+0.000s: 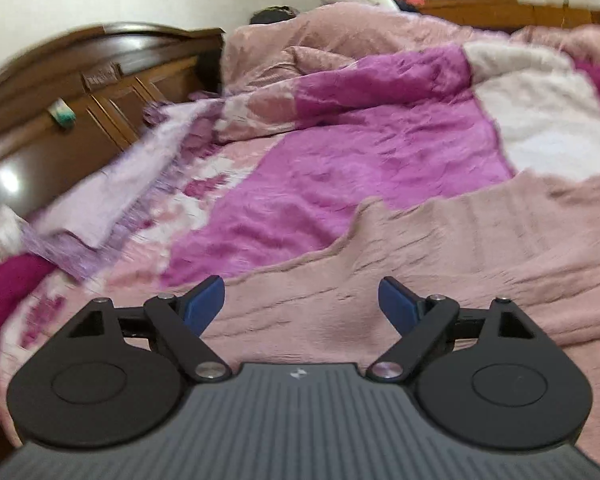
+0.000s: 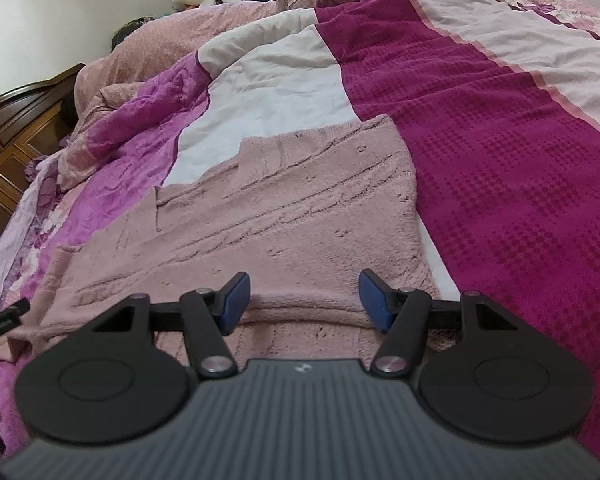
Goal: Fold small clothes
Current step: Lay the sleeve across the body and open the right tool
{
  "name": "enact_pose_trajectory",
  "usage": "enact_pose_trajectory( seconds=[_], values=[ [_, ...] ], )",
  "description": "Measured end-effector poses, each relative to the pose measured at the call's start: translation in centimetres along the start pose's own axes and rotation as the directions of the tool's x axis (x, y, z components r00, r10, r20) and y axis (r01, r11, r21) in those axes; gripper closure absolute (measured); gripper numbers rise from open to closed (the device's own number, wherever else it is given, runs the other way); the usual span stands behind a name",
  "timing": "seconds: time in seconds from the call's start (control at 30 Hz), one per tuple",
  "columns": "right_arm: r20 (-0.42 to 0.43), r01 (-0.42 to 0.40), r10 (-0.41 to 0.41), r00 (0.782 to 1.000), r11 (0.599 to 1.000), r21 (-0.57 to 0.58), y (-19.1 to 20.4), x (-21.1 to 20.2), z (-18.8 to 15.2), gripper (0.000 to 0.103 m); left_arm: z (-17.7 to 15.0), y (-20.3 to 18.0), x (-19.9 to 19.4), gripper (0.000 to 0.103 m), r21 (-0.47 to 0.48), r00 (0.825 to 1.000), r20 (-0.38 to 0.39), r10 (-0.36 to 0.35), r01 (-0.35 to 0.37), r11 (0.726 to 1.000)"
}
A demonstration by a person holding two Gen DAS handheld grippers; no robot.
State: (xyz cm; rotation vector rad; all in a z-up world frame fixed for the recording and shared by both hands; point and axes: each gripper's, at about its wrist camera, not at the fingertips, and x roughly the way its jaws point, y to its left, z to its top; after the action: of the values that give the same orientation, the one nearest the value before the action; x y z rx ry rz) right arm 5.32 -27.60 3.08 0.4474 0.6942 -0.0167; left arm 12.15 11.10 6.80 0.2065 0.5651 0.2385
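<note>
Your L gripper (image 1: pixel 301 300): jaws wide, nothing between, over the pink knit sweater (image 1: pixel 440 280) at lower right of frame. R gripper (image 2: pixel 305 298): jaws apart, straddling a sweater fold at lower centre; contact w/ pads unclear. Sweater lies flat on the bedspread (image 2: pixel 500 140).

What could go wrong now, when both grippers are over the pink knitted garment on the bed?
1. The pink knitted garment lies on rumpled bedding, so a low pinch by the right gripper may catch the cover beneath as well.
2. A fold ridge sits between the right gripper's open jaws; closing there may grab several layers.
3. The left gripper, also open, holds nothing, so a pull from one side may skew the garment.
</note>
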Motion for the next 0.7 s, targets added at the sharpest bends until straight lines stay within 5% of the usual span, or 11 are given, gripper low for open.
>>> enact_pose_trajectory(
  seconds=[0.13,0.4,0.57,0.7],
  values=[
    [0.006,0.013,-0.013,1.0,1.0,-0.015,0.4,-0.2,-0.2,0.041,0.6,0.4,-1.0,0.014,-0.074,0.993,0.011,-0.115,0.116,0.991],
    [0.073,0.037,-0.032,0.997,0.997,-0.069,1.4,-1.6,0.1,0.04,0.1,-3.3,-1.1,0.014,-0.11,0.944,-0.049,-0.326,0.319,0.941],
    [0.034,0.057,-0.055,0.998,0.997,-0.05,0.4,-0.4,0.0,0.041,-1.3,-5.1,1.4,0.014,-0.116,0.93,-0.147,-0.335,0.321,0.94],
    [0.041,0.049,-0.046,0.998,0.997,-0.067,-0.1,0.1,-0.7,0.041,-2.4,-6.0,2.7,0.012,-0.08,0.943,-0.172,-0.284,0.274,0.958]
  ],
)
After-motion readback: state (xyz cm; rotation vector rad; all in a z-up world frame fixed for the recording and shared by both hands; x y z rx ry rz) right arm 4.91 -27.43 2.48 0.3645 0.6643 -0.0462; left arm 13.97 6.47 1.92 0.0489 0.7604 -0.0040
